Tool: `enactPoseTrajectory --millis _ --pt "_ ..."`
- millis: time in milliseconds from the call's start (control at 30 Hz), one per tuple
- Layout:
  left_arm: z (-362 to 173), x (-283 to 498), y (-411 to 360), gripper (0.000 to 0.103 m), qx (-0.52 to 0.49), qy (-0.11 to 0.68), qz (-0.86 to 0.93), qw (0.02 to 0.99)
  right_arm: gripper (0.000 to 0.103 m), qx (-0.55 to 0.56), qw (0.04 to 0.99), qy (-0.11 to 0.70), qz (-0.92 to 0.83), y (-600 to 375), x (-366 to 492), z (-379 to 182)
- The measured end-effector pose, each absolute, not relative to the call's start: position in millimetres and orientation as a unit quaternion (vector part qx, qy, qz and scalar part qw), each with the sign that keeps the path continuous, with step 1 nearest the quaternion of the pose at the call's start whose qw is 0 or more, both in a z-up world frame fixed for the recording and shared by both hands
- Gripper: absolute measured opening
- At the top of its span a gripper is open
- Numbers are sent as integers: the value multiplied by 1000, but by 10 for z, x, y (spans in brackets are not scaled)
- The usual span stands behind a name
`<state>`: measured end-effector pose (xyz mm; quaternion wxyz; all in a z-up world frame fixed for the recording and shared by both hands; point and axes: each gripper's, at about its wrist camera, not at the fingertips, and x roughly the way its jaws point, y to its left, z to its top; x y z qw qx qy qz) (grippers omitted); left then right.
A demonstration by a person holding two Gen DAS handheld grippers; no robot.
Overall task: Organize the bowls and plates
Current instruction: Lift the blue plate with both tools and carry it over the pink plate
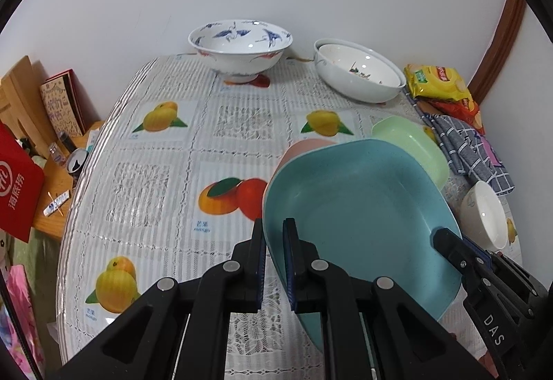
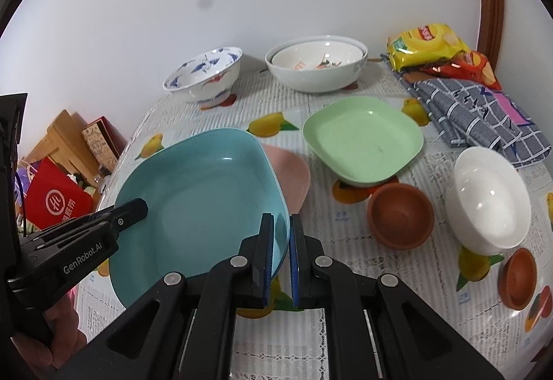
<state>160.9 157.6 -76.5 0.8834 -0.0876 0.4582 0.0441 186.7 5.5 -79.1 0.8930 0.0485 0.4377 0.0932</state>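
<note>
A large blue plate (image 1: 352, 207) (image 2: 207, 193) hangs just over the table, held by both grippers. My left gripper (image 1: 273, 224) is shut on its left rim, and its tip (image 2: 138, 207) shows in the right wrist view. On the opposite rim my right gripper (image 2: 281, 219) is shut as well, with its tip (image 1: 446, 238) showing in the left wrist view. Partly hidden beneath the blue plate lies a pink plate (image 1: 304, 146) (image 2: 290, 172). A green plate (image 1: 411, 141) (image 2: 363, 138) sits just beyond.
At the back stand a blue-patterned bowl (image 1: 240, 46) (image 2: 204, 76) and nested white bowls (image 1: 359, 72) (image 2: 316, 69). To the right are a small white bowl (image 2: 487, 200), two brown bowls (image 2: 401, 219) (image 2: 518, 278), a checked cloth (image 2: 477, 110) and snack bags (image 2: 425, 45). Left of the table edge stands a cluttered wooden shelf (image 1: 52, 221).
</note>
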Motion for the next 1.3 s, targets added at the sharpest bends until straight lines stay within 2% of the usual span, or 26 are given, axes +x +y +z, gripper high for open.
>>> enactPoseTrajectory --millis 533,1300 --pt "-1101 1725 1742 10 -108 488 60 864 8 33 875 472 106 207 2027 -1145" --pt "-1179 2184 1675 11 -105 499 67 857 9 7 871 478 110 193 2605 -1277"
